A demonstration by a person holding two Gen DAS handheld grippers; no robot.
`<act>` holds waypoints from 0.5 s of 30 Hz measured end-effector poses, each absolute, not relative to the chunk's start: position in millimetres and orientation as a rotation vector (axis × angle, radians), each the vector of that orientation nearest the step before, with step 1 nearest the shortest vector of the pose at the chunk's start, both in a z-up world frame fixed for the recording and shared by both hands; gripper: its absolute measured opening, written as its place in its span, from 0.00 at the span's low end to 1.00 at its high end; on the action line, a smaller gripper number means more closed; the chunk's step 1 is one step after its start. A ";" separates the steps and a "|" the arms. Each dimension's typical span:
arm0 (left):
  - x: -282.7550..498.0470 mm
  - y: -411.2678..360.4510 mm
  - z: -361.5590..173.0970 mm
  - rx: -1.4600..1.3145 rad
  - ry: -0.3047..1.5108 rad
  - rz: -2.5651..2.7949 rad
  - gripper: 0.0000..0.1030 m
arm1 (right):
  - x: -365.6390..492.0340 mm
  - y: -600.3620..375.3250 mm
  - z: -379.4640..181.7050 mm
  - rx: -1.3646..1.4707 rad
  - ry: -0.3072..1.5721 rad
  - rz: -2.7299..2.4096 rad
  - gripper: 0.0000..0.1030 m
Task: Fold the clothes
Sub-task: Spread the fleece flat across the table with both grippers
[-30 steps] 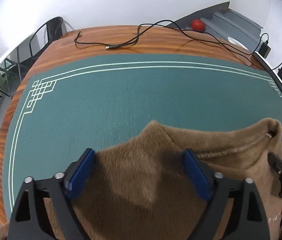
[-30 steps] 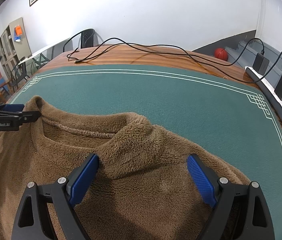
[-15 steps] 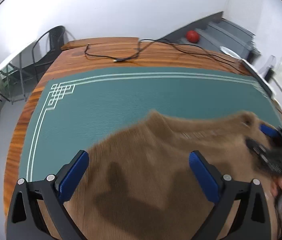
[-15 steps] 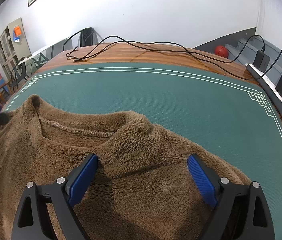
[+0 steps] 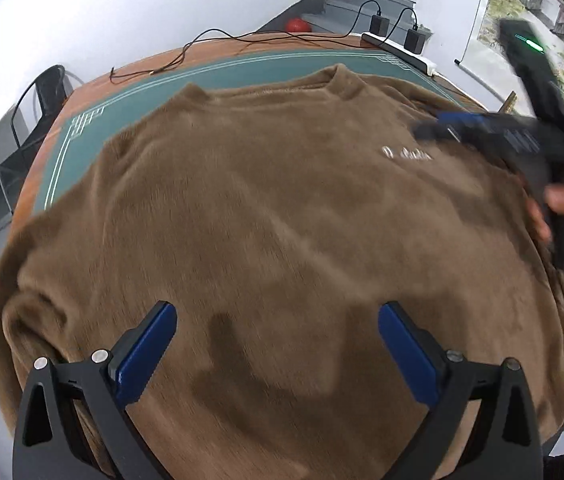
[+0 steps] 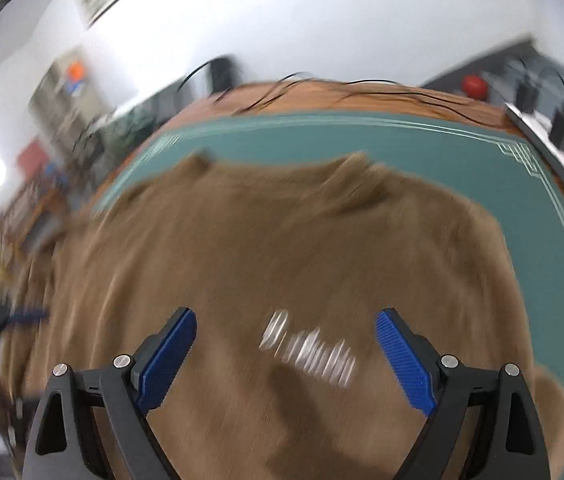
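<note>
The sweater (image 5: 265, 208) is thick brown cloth with a soft, fuzzy, matt pile, and small pale stitched lettering (image 5: 406, 155) shows on the chest. Under it lies a teal mat (image 6: 362, 140), flat and matt with a fine woven look and thin white printed border lines. The counter (image 5: 241, 46) around the mat is reddish wood with a slight polished sheen. The left tongs (image 5: 275, 346) have matt black plastic arms, ribbed blue pads (image 5: 143, 354) and small shiny metal screw heads; the right tongs (image 6: 286, 350) look alike.
</note>
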State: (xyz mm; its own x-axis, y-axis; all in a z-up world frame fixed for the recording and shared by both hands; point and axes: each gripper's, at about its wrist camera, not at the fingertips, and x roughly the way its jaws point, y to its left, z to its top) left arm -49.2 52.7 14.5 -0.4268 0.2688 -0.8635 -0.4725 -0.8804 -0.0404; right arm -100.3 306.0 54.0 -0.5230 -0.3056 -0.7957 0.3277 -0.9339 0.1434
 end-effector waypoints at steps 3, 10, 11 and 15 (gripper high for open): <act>-35.7 49.7 4.0 -1.368 0.274 2.319 0.99 | -49.7 287.8 50.4 1.289 0.141 -2.380 0.90; -22.5 43.5 -14.5 -1.408 0.229 2.341 0.99 | -9.4 275.5 8.0 1.409 0.289 -2.357 0.91; -21.0 42.6 -17.7 -1.414 0.232 2.342 0.99 | -7.2 275.6 3.0 1.413 0.303 -2.353 0.97; -18.0 37.0 -25.9 -1.403 0.243 2.352 0.99 | 3.9 274.6 -1.7 1.333 0.349 -2.377 0.99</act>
